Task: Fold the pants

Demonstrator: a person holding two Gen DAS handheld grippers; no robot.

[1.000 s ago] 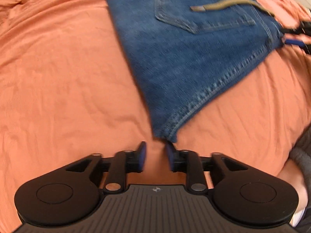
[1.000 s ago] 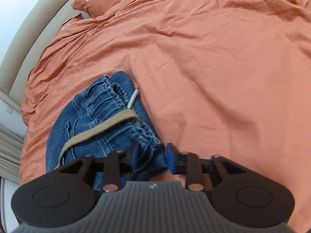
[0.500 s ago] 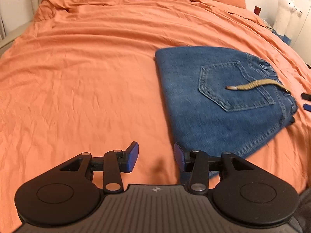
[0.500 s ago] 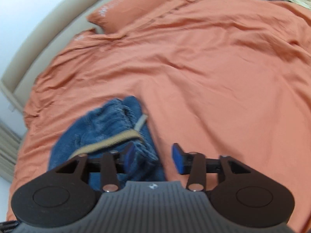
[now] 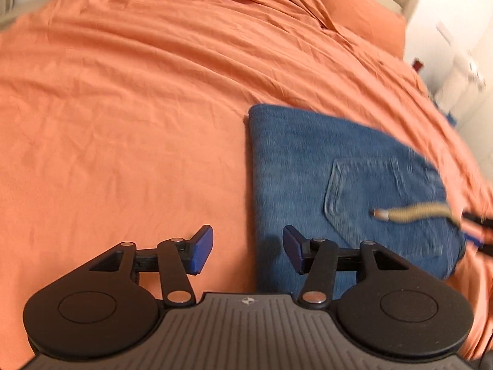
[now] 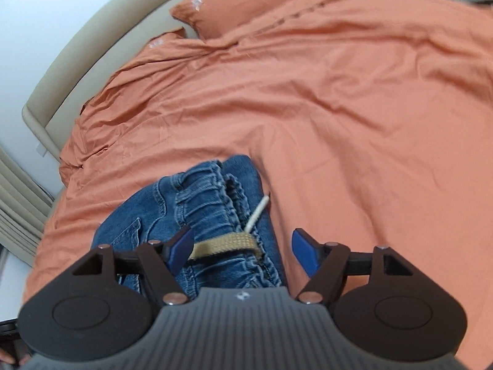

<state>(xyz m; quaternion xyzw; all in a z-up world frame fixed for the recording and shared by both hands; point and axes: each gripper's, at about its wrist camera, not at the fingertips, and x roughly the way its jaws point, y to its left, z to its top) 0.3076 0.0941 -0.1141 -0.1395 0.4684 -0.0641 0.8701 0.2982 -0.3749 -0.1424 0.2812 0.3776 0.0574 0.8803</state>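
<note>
Release step: both grippers letting go of the folded pants on the bed

The pants (image 5: 323, 185) lie folded in a compact rectangle on the orange bedsheet (image 5: 123, 123), back pocket and tan drawstring (image 5: 413, 212) uppermost. Left gripper (image 5: 248, 251): jaws opening, about half spread, nothing between the pads, straddling the near fold edge. Right gripper (image 6: 243, 251): jaws opening, wide, above the elastic waistband (image 6: 209, 197) without pressing it. The fold appears complete; the next move likely calls for clearing both grippers without dragging cloth, or tucking the drawstring. One second earlier, both jaws were much narrower, with the left at a hem corner and the right pinching the waistband; the left view has since swung across the bed
</note>
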